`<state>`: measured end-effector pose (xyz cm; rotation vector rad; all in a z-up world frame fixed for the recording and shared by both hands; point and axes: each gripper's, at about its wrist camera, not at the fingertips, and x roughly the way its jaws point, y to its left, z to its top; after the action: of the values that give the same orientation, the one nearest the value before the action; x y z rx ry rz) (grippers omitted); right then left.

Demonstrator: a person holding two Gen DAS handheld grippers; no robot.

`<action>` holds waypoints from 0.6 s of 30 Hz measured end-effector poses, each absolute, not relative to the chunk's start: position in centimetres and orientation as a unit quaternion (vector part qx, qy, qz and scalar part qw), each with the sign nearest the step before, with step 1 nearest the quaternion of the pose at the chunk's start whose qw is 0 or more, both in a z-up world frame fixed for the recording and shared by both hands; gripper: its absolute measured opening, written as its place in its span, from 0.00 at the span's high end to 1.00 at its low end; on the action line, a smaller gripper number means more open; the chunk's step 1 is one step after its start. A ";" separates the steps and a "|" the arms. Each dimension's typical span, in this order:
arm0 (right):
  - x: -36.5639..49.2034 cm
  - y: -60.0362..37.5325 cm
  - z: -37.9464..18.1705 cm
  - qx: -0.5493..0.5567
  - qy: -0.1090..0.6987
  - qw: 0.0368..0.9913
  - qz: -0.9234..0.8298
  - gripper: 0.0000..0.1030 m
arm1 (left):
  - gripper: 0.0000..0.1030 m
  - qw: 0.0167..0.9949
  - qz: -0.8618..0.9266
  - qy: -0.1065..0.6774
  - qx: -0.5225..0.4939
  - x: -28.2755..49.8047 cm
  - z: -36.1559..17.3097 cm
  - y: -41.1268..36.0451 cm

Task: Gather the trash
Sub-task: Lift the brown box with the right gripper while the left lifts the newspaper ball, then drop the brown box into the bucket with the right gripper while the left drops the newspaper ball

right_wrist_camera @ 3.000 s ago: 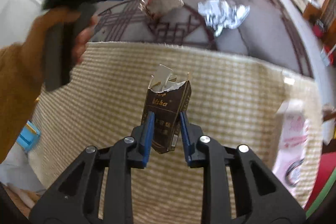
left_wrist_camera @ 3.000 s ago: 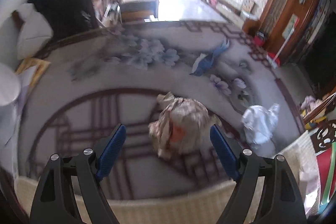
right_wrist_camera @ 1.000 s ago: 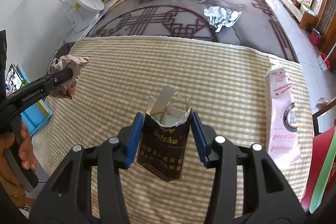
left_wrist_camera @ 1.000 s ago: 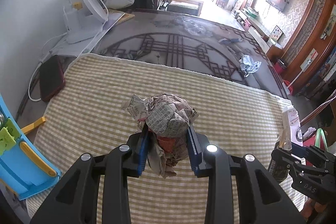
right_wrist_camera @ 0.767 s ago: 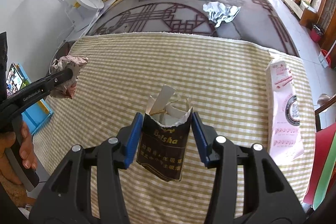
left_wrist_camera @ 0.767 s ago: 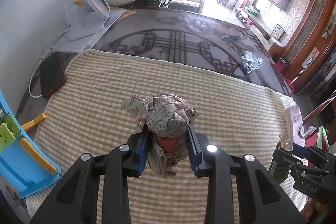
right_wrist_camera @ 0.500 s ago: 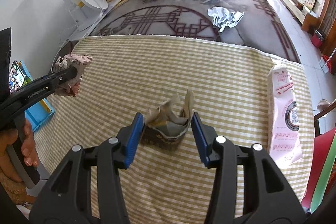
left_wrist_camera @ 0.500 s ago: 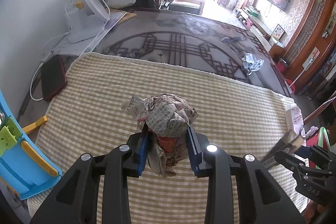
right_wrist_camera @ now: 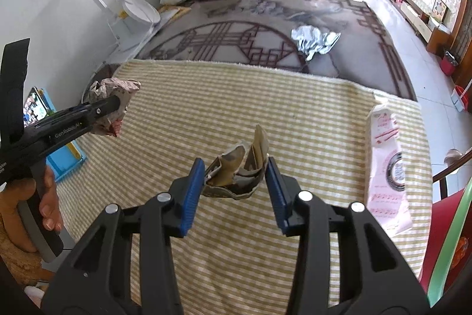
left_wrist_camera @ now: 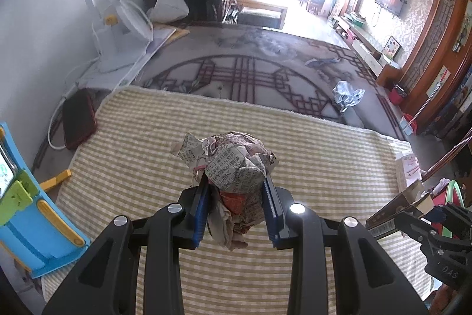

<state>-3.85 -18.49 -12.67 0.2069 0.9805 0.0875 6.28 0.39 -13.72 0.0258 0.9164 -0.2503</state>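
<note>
Clamping crumpled newspaper (left_wrist_camera: pixel 236 167), left fingers (left_wrist_camera: pixel 203 205); right fingers (right_wrist_camera: pixel 193 188) pinch torn carton (right_wrist_camera: pixel 239 176) (tilted).

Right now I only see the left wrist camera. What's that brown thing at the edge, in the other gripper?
Observer: A torn dark box, pinched between the right gripper's fingers, with its ripped open end facing the camera.
Operator: What's under it?
Observer: Only the checked mat. The box doesn't seem to be resting on it.
Operator: Can you see my gripper too?
Observer: Yes. The left gripper is at the picture's left with the newspaper ball in its fingers, and a hand is wrapped round its handle.
</note>
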 end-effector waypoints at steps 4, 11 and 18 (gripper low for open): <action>-4.3 -19.5 -11.9 0.095 0.461 0.880 0.061 0.60 | 0.71 0.895 -0.112 0.432 0.012 5.2 -12.6 -0.6; -5.4 -22.0 -10.3 0.078 0.447 0.885 0.107 0.60 | 0.71 0.903 -0.079 0.423 0.003 2.3 -11.3 -3.4; -7.4 -25.7 -8.9 0.060 0.435 0.887 0.139 0.60 | 0.71 0.911 -0.054 0.409 -0.013 -1.6 -10.2 -7.1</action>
<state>-7.38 -25.70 -8.95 0.1257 0.9046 0.2889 -1.59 -7.06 -10.17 -0.0265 0.8440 -0.1117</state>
